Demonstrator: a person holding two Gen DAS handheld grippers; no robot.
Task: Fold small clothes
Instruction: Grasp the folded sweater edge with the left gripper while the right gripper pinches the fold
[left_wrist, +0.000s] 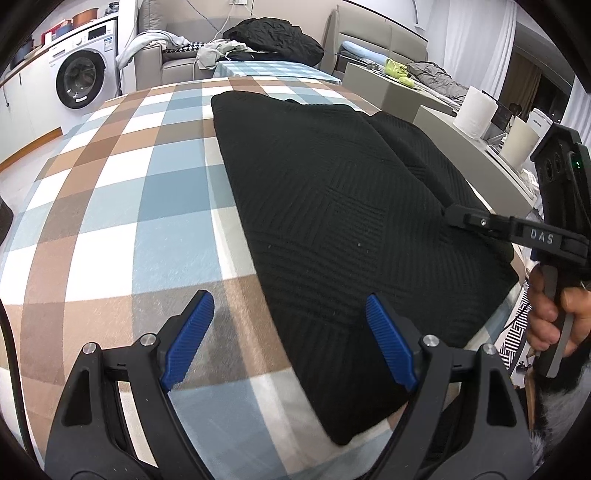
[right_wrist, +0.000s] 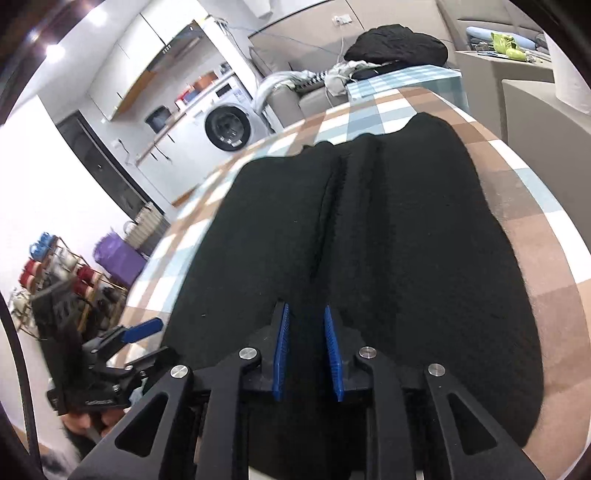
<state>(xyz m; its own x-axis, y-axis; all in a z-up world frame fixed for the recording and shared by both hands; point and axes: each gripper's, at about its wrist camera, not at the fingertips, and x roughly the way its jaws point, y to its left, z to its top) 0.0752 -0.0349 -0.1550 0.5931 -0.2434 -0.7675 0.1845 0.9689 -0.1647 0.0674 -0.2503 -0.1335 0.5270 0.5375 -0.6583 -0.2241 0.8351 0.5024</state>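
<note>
A black knit garment (left_wrist: 332, 192) lies folded flat on the checked tablecloth (left_wrist: 129, 184), its long left edge running from far to near. My left gripper (left_wrist: 289, 297) hangs open and wide over that near left edge, one blue pad over the cloth and one over the garment, holding nothing. My right gripper (left_wrist: 452, 216) comes in from the right with its tips down on the garment's right part. In the right wrist view the garment (right_wrist: 369, 221) fills the middle, and the right gripper (right_wrist: 306, 308) shows a narrow gap between its pads over a lengthwise crease. The left gripper (right_wrist: 155, 339) appears at the lower left.
A person's hand (left_wrist: 546, 314) holds the right gripper's handle at the table's right edge. Beyond the table stand a washing machine (left_wrist: 79, 79), a sofa with a black jacket (left_wrist: 273, 37) and paper rolls (left_wrist: 476, 110). A rack of bottles (right_wrist: 55, 266) stands on the floor at the left.
</note>
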